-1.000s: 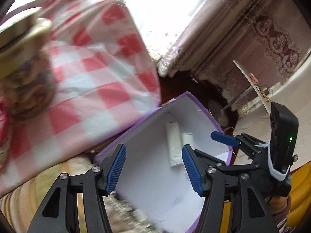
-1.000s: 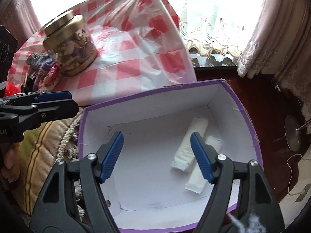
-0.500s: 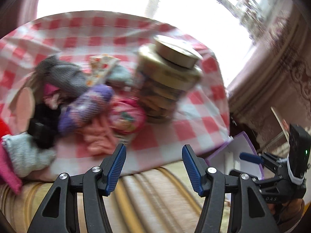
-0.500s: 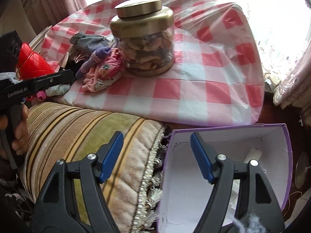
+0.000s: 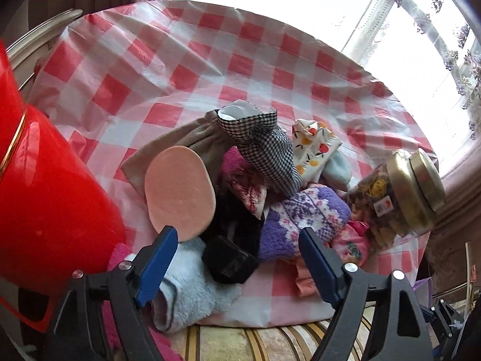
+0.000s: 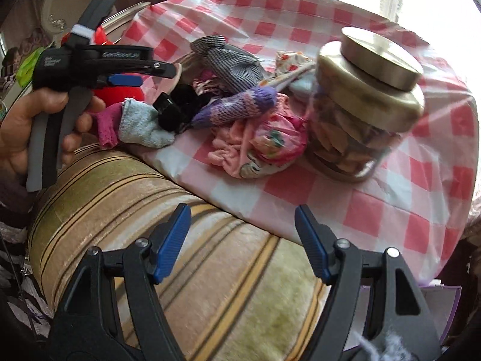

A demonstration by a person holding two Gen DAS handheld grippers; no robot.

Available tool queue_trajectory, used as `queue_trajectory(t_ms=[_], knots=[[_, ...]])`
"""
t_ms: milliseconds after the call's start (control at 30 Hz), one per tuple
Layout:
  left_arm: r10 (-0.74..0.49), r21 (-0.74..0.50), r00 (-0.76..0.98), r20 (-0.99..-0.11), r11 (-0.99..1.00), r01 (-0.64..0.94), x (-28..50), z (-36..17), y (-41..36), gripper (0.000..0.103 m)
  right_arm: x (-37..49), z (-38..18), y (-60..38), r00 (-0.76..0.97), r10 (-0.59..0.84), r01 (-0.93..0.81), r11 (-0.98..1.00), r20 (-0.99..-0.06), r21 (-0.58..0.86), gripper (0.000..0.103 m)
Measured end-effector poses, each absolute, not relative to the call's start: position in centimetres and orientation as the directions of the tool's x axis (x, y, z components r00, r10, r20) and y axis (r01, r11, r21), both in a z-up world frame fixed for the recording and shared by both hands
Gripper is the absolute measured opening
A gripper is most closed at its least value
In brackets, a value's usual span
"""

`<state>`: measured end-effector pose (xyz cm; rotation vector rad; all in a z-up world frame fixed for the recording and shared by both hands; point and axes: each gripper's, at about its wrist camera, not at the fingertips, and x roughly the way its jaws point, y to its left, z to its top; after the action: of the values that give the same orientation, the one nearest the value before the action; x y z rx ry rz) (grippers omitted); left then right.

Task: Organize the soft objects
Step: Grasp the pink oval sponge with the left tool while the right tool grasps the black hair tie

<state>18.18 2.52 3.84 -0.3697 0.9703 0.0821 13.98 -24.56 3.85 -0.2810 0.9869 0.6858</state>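
L gripper [image 5: 237, 258]: blue pads spread wide, nothing btwn them, hovering just over near edge of sock pile. R gripper [image 6: 242, 240]: also released, pads apart, over striped cushion [image 6: 210, 270], short of the table edge.

Near, L view: light-blue fluffy sock [image 5: 192, 297] at front edge of cloth, partly under L pad. Black sock [image 5: 231, 252] just behind it, btwn the pads in frame. Purple knit sock [image 5: 303, 219] to its right, touching. Pink peach oval pad [image 5: 179, 191] leans on the pile, tilted. Pink printed cloth [image 6: 270, 144] lies beside jar base, R view.

Mid: checked b/w sock [image 5: 264, 147] on top of pile, grey sock [image 5: 192, 138] under it. White fruit-print piece [image 5: 312, 147] behind, towards jar.

Glass jar [image 6: 360, 114] w/ gold lid upright on red-white check tablecloth [image 5: 180, 69], right of pile, near it. Red container [image 5: 45, 186] far left, close to lens.

Far: window [image 5: 421, 30], bright. Corner of purple box [image 6: 442, 300] low right, below table edge, mostly hidden.
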Motion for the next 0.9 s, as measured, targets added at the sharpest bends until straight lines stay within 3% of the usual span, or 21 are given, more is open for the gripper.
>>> queue_trajectory(t_ms=[267, 500, 667, 900], knots=[[0.020, -0.125, 0.441, -0.898, 0.947, -0.297, 23.3, 2.1, 4.5, 0.085, 15.2, 3.6, -17.8, 0.308, 0.507, -0.765, 0.635, -0.805, 0.108, 0.075], [0.089, -0.044, 0.403, -0.911, 0.950, -0.310, 25.7, 0.9, 4.4, 0.084, 16.9, 2.7, -14.1, 0.251, 0.584, -0.820, 0.552, -0.772, 0.150, 0.075], [0.101, -0.031, 0.384, -0.918, 0.946, -0.322, 26.2, -0.2, 5.1, 0.054, 18.6, 1.7, -12.5, 0.214, 0.601, -0.828, 0.530, -0.770, 0.183, 0.075], [0.102, -0.028, 0.392, -0.914, 0.949, -0.314, 26.2, -0.9, 5.5, 0.029, 19.8, 0.6, -10.3, 0.158, 0.624, -0.847, 0.484, -0.766, 0.220, 0.075]])
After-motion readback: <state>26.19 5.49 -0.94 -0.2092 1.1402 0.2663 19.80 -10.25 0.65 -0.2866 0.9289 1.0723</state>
